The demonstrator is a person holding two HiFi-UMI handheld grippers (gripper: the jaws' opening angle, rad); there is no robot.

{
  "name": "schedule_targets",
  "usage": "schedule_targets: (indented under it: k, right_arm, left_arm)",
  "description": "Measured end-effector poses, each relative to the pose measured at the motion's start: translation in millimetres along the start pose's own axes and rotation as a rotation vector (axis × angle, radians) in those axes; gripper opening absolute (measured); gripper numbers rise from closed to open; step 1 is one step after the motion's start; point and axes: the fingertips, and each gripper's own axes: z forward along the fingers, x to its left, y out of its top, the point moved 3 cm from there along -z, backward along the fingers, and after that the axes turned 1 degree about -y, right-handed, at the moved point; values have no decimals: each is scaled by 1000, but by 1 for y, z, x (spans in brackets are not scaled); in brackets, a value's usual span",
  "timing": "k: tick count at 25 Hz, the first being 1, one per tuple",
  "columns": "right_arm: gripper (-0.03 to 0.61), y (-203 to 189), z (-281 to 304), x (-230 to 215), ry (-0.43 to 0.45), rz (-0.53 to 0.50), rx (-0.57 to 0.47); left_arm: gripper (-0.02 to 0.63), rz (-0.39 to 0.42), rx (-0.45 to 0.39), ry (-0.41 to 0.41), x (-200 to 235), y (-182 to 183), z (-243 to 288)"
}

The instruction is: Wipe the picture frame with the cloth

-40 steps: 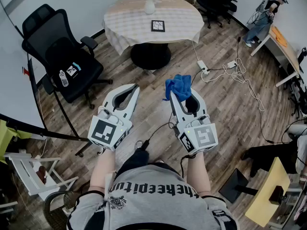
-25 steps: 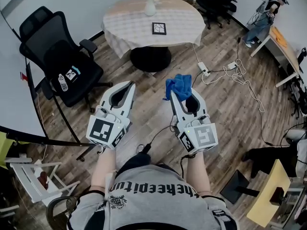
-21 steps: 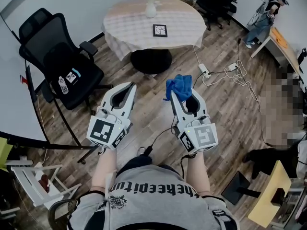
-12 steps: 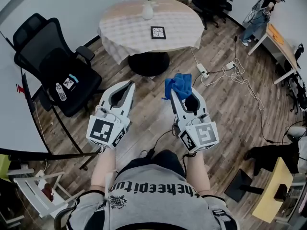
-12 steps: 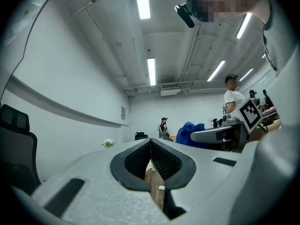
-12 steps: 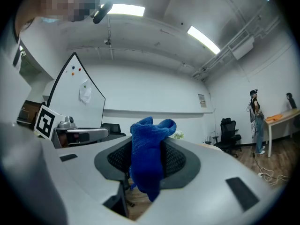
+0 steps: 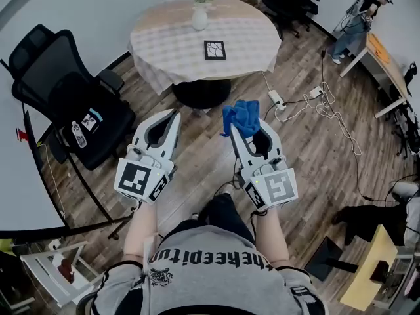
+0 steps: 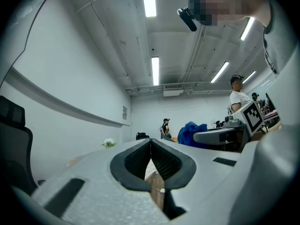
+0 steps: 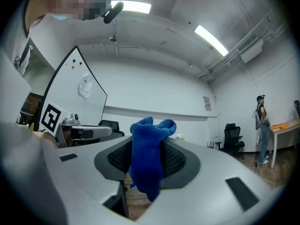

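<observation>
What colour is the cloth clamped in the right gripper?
The cloth is solid blue, best seen in the right gripper view.

Open wood-plank floor (image 7: pixel 200 136) leads to the round cloth-covered table (image 7: pixel 164 41); a black office chair (image 7: pixel 69 97) stands left, white power strip (image 7: pixel 274 99) and cables (image 7: pixel 328 107) right.

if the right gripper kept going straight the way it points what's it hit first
Probably the near edge of the round table; only floor shows between. The right gripper, shut on the blue cloth, might pass over it toward the picture frame: height unclear.
</observation>
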Motion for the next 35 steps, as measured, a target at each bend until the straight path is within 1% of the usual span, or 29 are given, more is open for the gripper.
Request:
schedule_targets:
  k: [5, 10, 14, 17, 23, 26, 29, 33, 35]
  right_arm:
    - [150, -2, 32, -37, 10, 38, 9]
    - [150, -6, 55, -78, 44, 74, 21]
    - [150, -9, 71, -108, 79, 89, 21]
    - [150, -10, 81, -130, 100, 82, 20]
    - [152, -25, 88, -176, 125, 95, 37]
    - [149, -30, 92, -191, 149, 101, 39]
    - [146, -30, 95, -199, 172, 101, 16]
    - [153, -34, 100, -206, 146, 77, 2]
    - [150, -35, 101, -208, 157, 60, -2]
  left_arm:
    - [17, -7, -15, 3, 11, -1, 42]
    - [17, 3, -19, 17, 8, -1, 85]
    - [17, 11, -21, 44, 3, -3, 115]
    - [17, 19, -24, 70, 1, -3, 136]
    - [17, 27, -32, 113, -13, -9, 175]
    - [17, 30, -29, 128, -20, -11, 188]
    - [17, 36, -19, 137, -24, -13, 198]
    - [17, 36, -15, 147, -20, -14, 203]
    - [17, 42, -12, 146, -21, -16, 205]
